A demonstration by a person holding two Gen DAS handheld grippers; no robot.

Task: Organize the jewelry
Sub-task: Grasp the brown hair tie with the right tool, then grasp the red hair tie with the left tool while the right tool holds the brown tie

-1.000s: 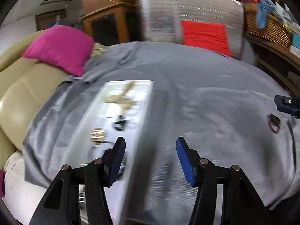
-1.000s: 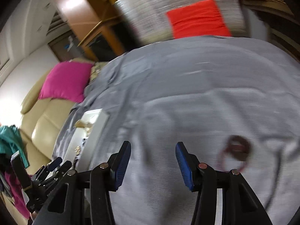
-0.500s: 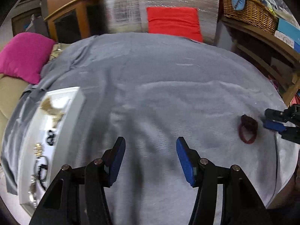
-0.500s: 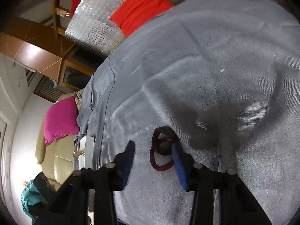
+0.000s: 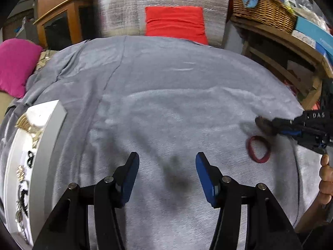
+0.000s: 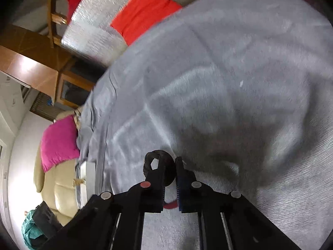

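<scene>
Pickup step: right gripper jaws pinched on the dark ring lifted off the grey cloth, red ring left behind; left gripper jaws wide, empty; next, probably carry it to the white tray.

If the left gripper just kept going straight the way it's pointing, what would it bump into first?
Probably only the grey blanket. The left gripper is open and aims across bare cloth; the white jewelry tray lies off to its left and the red hair tie to its right. Depth is uncertain.
</scene>
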